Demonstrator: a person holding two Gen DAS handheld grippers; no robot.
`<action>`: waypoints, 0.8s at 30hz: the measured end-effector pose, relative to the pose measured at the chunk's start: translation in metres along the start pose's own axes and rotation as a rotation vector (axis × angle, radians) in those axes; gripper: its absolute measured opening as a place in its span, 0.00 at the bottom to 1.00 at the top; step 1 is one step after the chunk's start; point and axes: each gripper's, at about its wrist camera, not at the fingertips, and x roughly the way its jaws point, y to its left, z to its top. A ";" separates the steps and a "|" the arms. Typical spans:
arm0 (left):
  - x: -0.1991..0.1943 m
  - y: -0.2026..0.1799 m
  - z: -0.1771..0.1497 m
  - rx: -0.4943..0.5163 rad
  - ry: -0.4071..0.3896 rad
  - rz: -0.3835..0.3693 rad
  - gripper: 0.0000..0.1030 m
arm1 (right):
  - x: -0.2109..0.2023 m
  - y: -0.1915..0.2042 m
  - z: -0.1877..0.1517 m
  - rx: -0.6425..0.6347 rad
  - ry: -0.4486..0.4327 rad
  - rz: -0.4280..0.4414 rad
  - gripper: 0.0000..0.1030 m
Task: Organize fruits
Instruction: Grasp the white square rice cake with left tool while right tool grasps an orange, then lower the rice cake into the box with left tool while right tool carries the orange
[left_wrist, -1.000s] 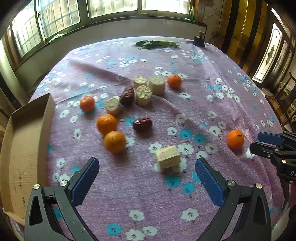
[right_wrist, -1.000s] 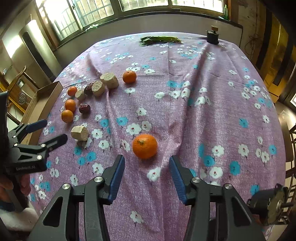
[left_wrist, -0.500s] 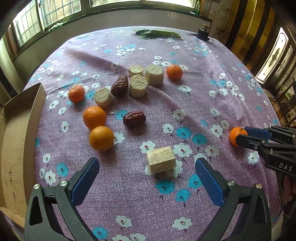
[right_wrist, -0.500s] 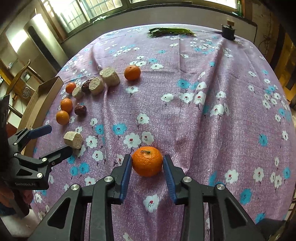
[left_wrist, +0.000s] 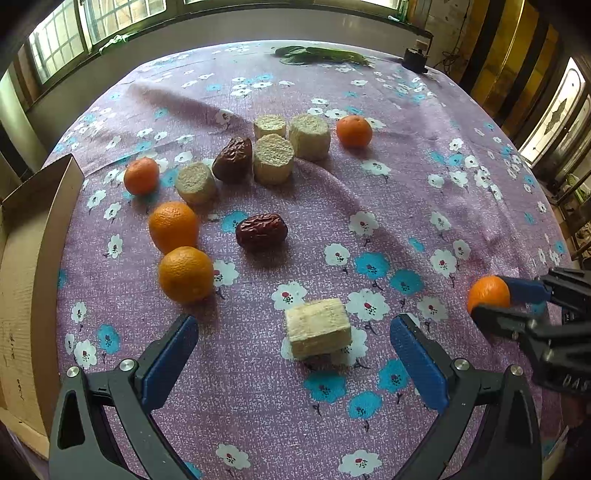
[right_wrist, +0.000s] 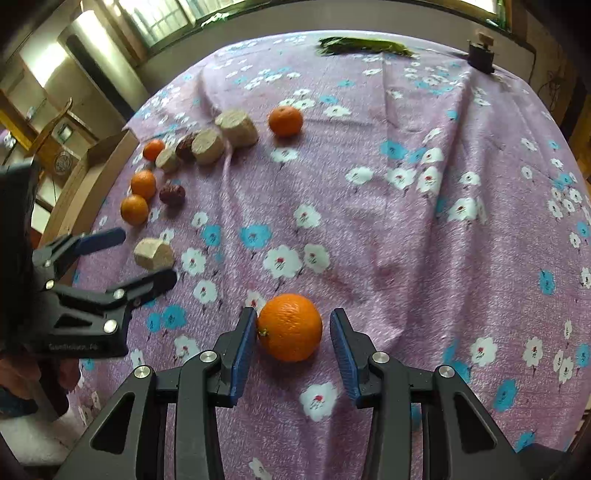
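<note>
- The orange (right_wrist: 290, 326) between the fingers of your right gripper (right_wrist: 293, 341) looks round, firm and light, with a waxy, dimpled peel. I'd expect it to roll or slip if you pinch it off-centre, so take it across its widest part.
- Your right gripper's jaws are opening just now: the left pad touches the peel, the right pad stands just clear, so the orange is not clamped. It sits on the tablecloth (right_wrist: 406, 221), near you and well to the right of the other fruit.
- It is bright orange, with a small stem mark on its left side.
- Your left gripper (left_wrist: 293, 345) is spread wide and holds nothing. A pale, fibrous cut piece (left_wrist: 317, 328) lies on its side between the fingers; it looks dry, stiff and light.
- Four more oranges, two wrinkled dark red dates and four pale stubs lie farther left, near the cardboard box (left_wrist: 26, 258).
</note>
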 end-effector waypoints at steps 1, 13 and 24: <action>0.000 0.001 0.000 -0.005 -0.002 -0.001 1.00 | 0.000 0.002 -0.001 -0.013 -0.005 -0.009 0.42; -0.004 0.009 -0.001 -0.023 0.004 -0.101 0.30 | -0.014 -0.003 -0.002 0.038 0.002 0.050 0.35; -0.048 0.048 -0.002 -0.080 -0.042 -0.053 0.30 | -0.024 0.053 0.034 -0.053 -0.037 0.140 0.35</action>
